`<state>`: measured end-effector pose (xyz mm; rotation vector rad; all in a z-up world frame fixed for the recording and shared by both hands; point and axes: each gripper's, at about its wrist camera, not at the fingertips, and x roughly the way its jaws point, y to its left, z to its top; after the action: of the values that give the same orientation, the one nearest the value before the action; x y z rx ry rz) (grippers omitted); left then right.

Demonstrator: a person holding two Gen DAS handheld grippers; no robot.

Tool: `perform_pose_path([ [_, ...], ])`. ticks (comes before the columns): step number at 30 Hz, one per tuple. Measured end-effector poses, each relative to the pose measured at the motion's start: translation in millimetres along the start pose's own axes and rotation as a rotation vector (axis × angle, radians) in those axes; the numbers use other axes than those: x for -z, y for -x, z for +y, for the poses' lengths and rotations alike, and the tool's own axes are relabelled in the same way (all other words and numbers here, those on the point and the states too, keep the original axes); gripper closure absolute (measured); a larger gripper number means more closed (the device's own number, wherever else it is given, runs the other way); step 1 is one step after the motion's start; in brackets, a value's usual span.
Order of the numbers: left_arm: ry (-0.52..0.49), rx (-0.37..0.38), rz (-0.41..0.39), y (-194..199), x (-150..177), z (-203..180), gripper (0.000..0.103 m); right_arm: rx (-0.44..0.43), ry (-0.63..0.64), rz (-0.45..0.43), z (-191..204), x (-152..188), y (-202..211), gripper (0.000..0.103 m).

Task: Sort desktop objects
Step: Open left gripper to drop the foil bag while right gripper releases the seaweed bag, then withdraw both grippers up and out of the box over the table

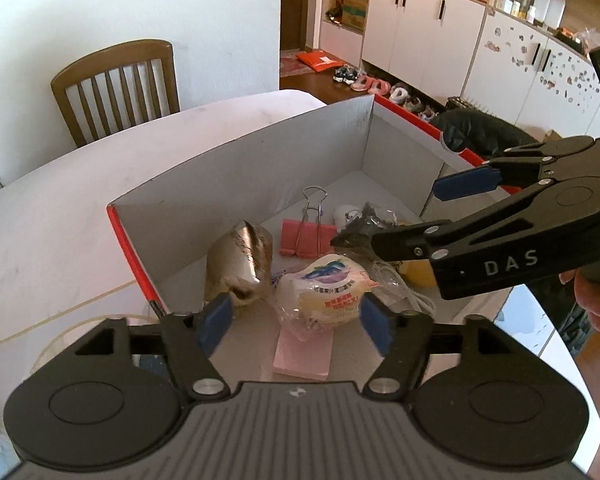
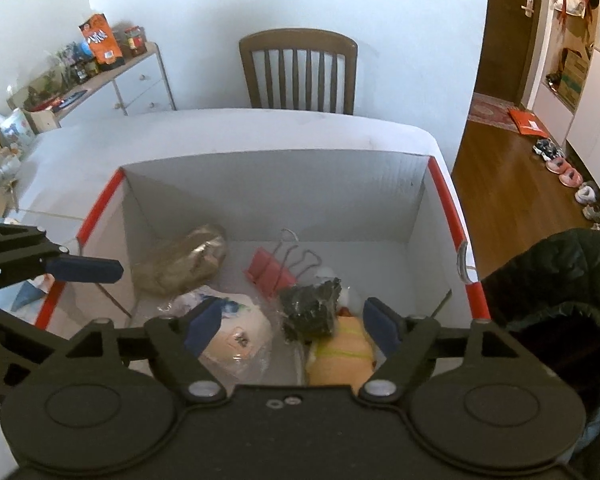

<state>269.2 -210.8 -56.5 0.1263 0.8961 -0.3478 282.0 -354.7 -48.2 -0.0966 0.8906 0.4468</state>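
Box [image 2: 276,184], white cardboard with red rims, sits on the table's [image 2: 228,128] right edge. Inside, toward its near wall, lie a wrapped tissue pack [image 1: 324,292], a pink binder clip [image 1: 302,236] and a dark crumpled wrapper [image 2: 310,308]. Left gripper [image 1: 294,322] and right gripper [image 2: 290,322] hang above with jaws apart, gripping nothing.
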Motion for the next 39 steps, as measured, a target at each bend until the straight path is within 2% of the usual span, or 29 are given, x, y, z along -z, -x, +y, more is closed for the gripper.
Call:
perform_pose_path([
  [5,0.010,0.012,-0.037,9.5,1.1,2.0,0.020,-0.017,-0.019,-0.028,1.7,-0.9,8.2,0.017],
  [9,0.020,0.035,-0.071,20.3,2.8,3.7,0.019,-0.023,-0.036,-0.047,2.9,0.2,15.3,0.015],
  [19,-0.012,0.069,-0.154,59.0,16.3,16.1,0.010,0.008,-0.021,-0.130,21.6,3.6,41.8,0.010],
  [31,0.001,0.056,-0.196,112.8,45.4,77.5,0.010,-0.021,-0.047,-0.187,83.4,0.2,57.9,0.006],
  [39,0.018,0.052,-0.195,137.9,69.9,129.8,0.010,-0.058,-0.002,-0.214,139.2,-4.5,57.2,0.003],
])
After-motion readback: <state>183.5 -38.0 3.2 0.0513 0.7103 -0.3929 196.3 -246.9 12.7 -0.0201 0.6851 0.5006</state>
